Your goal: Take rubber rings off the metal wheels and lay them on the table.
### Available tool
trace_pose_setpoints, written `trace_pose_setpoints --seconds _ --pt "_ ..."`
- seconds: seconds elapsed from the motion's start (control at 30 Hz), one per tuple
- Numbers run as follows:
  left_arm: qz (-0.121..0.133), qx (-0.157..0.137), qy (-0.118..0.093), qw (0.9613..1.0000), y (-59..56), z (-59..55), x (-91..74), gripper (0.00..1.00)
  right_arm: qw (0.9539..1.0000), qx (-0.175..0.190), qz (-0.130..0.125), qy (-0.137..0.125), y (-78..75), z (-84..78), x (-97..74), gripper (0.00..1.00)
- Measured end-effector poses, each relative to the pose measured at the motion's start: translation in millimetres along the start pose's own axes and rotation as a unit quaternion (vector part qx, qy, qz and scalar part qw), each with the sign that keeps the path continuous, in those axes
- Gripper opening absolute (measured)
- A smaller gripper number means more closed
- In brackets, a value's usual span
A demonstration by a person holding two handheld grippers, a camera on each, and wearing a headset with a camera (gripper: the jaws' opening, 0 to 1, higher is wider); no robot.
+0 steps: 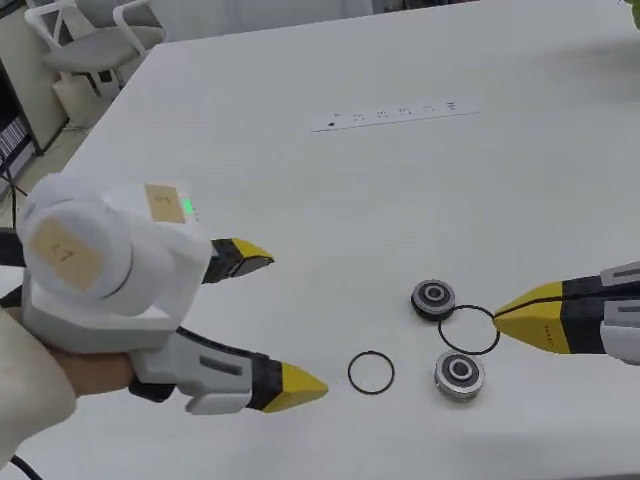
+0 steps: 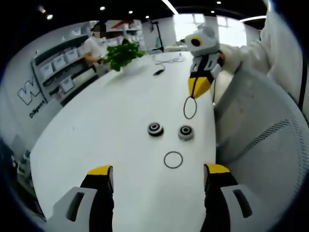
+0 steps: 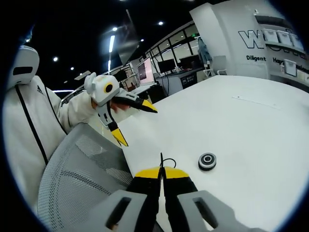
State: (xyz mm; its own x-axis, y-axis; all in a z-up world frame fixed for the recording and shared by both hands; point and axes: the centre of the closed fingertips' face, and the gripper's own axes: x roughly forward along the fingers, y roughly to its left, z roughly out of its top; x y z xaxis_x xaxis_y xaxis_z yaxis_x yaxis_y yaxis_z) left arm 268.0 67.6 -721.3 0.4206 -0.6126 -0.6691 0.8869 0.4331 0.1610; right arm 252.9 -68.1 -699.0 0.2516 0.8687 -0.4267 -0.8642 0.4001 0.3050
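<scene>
Two metal wheels (image 1: 433, 298) (image 1: 460, 373) lie flat on the white table (image 1: 330, 200). One black rubber ring (image 1: 371, 372) rests loose on the table, left of the nearer wheel. My right gripper (image 1: 500, 316) is shut on a second rubber ring (image 1: 468, 328), which hangs from its yellow tips between the two wheels. From the left gripper view that held ring (image 2: 189, 107) dangles below the right gripper (image 2: 198, 88), beyond the wheels (image 2: 155, 129) (image 2: 186, 132) and the loose ring (image 2: 173, 160). My left gripper (image 1: 278, 320) stands open above the table, left of the loose ring, holding nothing.
A flat white power strip (image 1: 395, 115) lies toward the far side of the table. White chairs (image 1: 100, 40) stand beyond the far left corner. A potted plant (image 2: 123, 54) sits at the table's far end, and a mesh chair back (image 2: 260, 145) is close beside the table edge.
</scene>
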Motion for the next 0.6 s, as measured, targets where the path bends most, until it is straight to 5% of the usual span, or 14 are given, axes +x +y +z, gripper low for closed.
trace_pose_setpoints --seconds 0.33,0.6 --pt "0.028 -0.022 0.027 0.999 9.6 -32.4 -17.9 0.85 0.9997 -0.025 -0.004 0.001 9.2 16.0 -8.0 0.0" --pt "0.036 -0.056 0.035 0.9972 5.4 -59.1 -27.2 0.91 0.999 -0.044 -0.003 -0.007 19.0 33.6 -9.0 0.0"
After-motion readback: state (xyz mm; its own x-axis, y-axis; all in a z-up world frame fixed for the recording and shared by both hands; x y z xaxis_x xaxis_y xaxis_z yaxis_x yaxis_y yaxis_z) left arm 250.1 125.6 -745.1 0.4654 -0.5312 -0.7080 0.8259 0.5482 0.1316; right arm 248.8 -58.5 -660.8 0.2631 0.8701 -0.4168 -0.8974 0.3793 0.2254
